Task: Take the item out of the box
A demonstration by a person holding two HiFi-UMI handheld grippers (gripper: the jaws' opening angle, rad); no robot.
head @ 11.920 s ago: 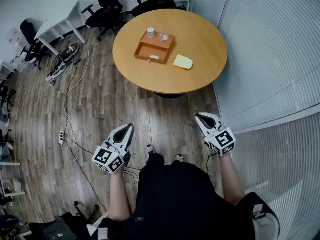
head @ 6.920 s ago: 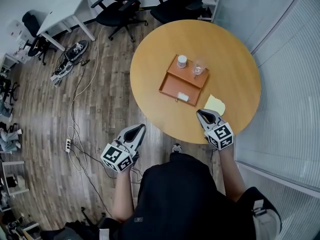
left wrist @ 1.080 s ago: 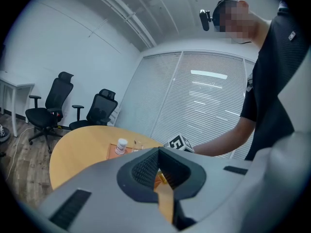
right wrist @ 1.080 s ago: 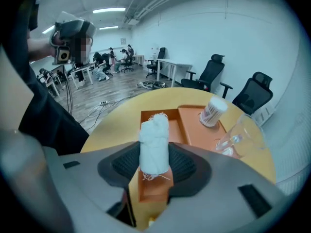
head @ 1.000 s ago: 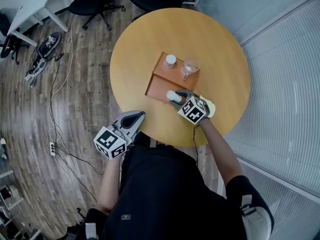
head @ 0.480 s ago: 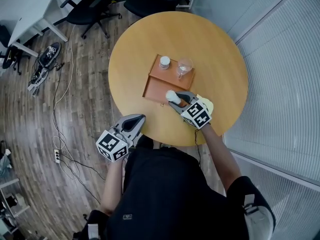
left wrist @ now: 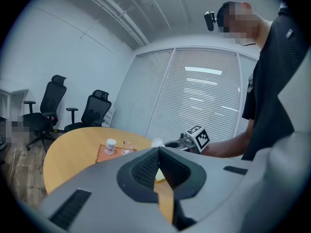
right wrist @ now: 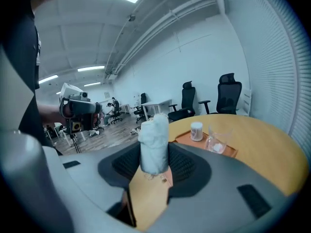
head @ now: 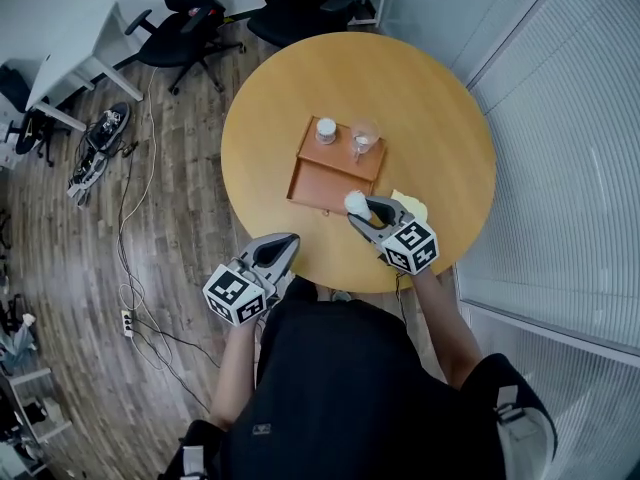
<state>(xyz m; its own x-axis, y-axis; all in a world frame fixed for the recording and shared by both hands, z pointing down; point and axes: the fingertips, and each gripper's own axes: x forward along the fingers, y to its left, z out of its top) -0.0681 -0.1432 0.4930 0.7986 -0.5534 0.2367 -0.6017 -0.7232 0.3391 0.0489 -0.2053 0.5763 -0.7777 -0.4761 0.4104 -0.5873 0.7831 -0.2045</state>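
Note:
The shallow orange box [head: 318, 182] lies mid-table; its wall also shows in the right gripper view [right wrist: 230, 152]. At its far end stand a small white jar [head: 326, 129] [right wrist: 196, 130] and a clear glass [head: 364, 138] [right wrist: 216, 139]. My right gripper [head: 360, 209] [right wrist: 154, 165] is shut on a white rolled item [head: 355, 203] [right wrist: 154, 142], held upright above the table just near of the box's front corner. My left gripper [head: 283, 241] [left wrist: 158, 152] hangs shut and empty beside the table's near edge.
A pale yellow pad [head: 411, 204] lies on the round wooden table [head: 430, 118] right of my right gripper. Office chairs [head: 190, 13] stand behind the table, and slatted blinds [head: 560, 168] run along the right. Cables [head: 130, 218] trail on the wood floor at the left.
My right gripper has drawn back from the box toward the table's near edge, carrying the white item with it. The left gripper has stayed beside the table edge.

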